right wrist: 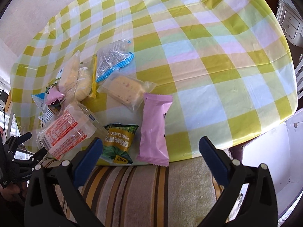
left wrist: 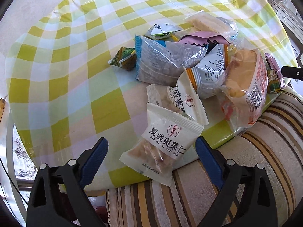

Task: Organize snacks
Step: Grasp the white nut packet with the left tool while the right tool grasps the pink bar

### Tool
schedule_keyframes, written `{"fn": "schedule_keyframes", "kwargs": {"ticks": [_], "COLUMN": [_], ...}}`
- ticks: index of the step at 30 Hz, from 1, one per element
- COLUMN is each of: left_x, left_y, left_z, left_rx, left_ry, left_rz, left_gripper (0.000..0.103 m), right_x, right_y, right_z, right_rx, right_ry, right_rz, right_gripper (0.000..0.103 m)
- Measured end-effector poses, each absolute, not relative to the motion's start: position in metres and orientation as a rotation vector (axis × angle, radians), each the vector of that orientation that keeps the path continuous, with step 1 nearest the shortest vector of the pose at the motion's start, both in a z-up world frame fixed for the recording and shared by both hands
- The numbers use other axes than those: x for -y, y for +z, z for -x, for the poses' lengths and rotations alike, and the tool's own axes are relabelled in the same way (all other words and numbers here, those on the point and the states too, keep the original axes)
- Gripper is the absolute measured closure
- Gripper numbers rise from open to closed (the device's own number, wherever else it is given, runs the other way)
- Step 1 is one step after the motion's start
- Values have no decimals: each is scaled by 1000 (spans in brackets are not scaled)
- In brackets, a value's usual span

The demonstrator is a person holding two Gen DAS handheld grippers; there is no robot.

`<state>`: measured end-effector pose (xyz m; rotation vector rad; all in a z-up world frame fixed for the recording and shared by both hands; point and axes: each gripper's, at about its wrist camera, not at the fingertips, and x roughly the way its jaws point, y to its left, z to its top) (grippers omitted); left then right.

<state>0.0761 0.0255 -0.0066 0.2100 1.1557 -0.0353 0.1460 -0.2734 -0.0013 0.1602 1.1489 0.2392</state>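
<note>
A checked tabletop (left wrist: 62, 71) filled both views, with one striped cushion (left wrist: 246, 179) along the lower edge. In the left wrist view, two white nut packets (left wrist: 161, 147) lay lower centre, the nearer between the left gripper's (left wrist: 151, 151) spread fingers, untouched. In the right wrist view, one pink packet (right wrist: 154, 124) and one green pea packet (right wrist: 119, 141) lay between the right gripper's (right wrist: 150, 151) spread fingers.
</note>
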Motion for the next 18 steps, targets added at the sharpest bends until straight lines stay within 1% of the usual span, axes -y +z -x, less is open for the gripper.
{"fn": "schedule_keyframes", "kwargs": {"ticks": [1, 2, 3, 4, 5, 6, 7, 8, 9, 10, 11, 16, 18], "left_x": [-25, -25, -26, -26, -27, -27, -28, -28, -28, -29, -29, -29, -29], "left_y": [-8, -10, -11, -12, -13, -13, -13, -13, -12, -12, -11, -9, -6], "left_z": [-77, -78, -78, -79, -79, -79, -79, -79, -80, -80, -80, -80, -79], "left_rx": [-1160, -1167, -1172, -1174, -1177, -1176, -1174, -1173, -1172, -1171, -1169, -1160, -1155], "left_ry": [-47, -51, -55, -61, -69, -71, -73, -74, -75, -75, -74, -76, -78], "left_rz": [-207, -204, -198, -191, -184, -181, -178, -175, -171, -168, -166, -153, -145], "left_gripper": [28, 32, 36, 40, 42, 44, 46, 47, 49, 51, 52, 57, 59], "right_x": [275, 277, 277, 278, 278, 278, 278, 278, 278, 277, 276, 268, 268], "right_y": [-1, -2, -3, -5, -7, -9, -10, -13, -15, -16, -17, -17, -17], "right_z": [-148, -149, -151, -152, -153, -153, -154, -154, -155, -155, -155, -156, -157], "right_rx": [-1147, -1146, -1149, -1160, -1169, -1176, -1185, -1195, -1204, -1210, -1211, -1209, -1207], "right_ry": [235, 230, 221, 219, 221, 222, 218, 215, 218, 224, 228, 234, 231], "right_rz": [-169, -173, -171, -169, -169, -170, -170, -172, -175, -176, -171, -121, -121], "right_gripper": [2, 7, 11, 17, 23, 26, 41, 51, 53, 56, 58, 58, 67]}}
